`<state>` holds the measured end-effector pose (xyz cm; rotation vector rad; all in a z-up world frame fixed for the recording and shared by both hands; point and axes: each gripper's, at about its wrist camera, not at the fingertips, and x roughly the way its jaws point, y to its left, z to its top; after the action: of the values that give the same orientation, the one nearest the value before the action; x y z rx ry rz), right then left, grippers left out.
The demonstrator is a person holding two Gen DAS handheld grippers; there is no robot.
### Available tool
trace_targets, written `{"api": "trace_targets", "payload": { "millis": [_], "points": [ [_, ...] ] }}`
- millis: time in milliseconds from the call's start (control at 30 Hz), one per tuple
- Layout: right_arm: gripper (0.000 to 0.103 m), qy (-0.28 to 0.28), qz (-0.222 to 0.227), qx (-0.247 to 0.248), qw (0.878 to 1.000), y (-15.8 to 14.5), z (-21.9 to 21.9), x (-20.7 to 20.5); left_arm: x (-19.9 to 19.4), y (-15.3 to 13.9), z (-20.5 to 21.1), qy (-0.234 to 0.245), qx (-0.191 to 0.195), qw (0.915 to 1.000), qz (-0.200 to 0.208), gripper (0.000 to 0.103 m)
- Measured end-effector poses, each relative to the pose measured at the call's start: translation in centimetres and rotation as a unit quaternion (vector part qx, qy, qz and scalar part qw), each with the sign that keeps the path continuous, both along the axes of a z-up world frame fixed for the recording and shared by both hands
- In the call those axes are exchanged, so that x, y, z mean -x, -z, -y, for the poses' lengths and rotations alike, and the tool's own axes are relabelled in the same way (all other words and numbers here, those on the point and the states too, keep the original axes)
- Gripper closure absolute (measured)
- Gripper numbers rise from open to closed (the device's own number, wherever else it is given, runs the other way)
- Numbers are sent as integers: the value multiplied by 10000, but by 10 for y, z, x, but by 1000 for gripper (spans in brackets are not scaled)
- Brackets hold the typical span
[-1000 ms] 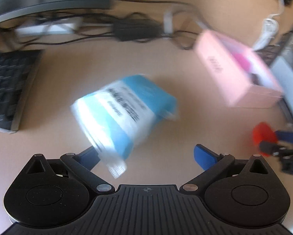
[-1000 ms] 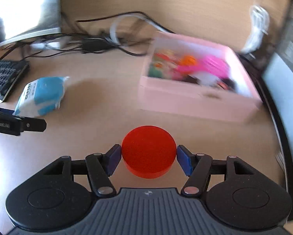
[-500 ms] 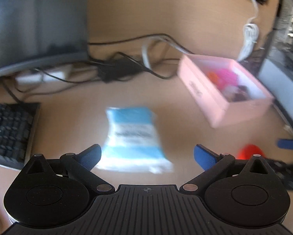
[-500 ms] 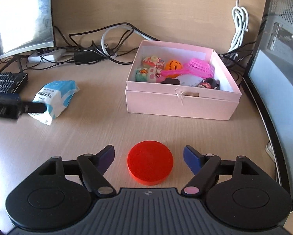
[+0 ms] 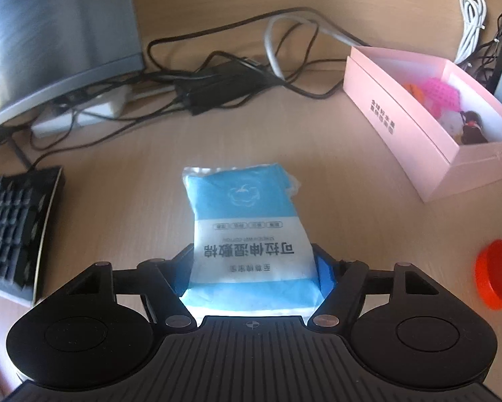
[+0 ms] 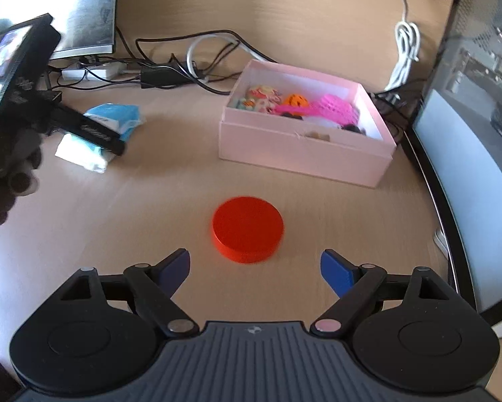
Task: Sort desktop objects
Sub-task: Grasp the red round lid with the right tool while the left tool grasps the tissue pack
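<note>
A blue and white wipes packet [image 5: 247, 234] lies on the desk, and my left gripper [image 5: 254, 268] is shut on its near end; it also shows in the right wrist view [image 6: 98, 134] with the left gripper [image 6: 93, 130] over it. A red round lid [image 6: 247, 229] lies flat on the desk just ahead of my right gripper [image 6: 254, 268], which is open and empty. The lid also shows at the right edge of the left wrist view [image 5: 497, 278]. A pink box [image 6: 304, 147] holding several small toys stands behind the lid.
A monitor [image 5: 50, 33], a tangle of cables and a power brick [image 5: 217, 83] line the back of the desk. A black keyboard [image 5: 13, 231] lies at the left. A computer case [image 6: 479, 134] stands along the right edge.
My left gripper has closed in on the wipes packet and now grips it. My right gripper has let go of the red lid, opened wide and drawn back from it.
</note>
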<state>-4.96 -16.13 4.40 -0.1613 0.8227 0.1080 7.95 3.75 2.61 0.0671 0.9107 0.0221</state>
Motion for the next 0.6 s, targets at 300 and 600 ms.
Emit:
{"api": "trace_targets", "payload": {
  "millis": [300,600],
  "points": [
    [15,-290,-48,-101,9995,17,9,-9,95,-4,21,528,643,9954,-468,30],
    [15,-739,116,-118,9971,35,4,-41,137,-18,33,388,926,9932,-581,11]
  ]
}}
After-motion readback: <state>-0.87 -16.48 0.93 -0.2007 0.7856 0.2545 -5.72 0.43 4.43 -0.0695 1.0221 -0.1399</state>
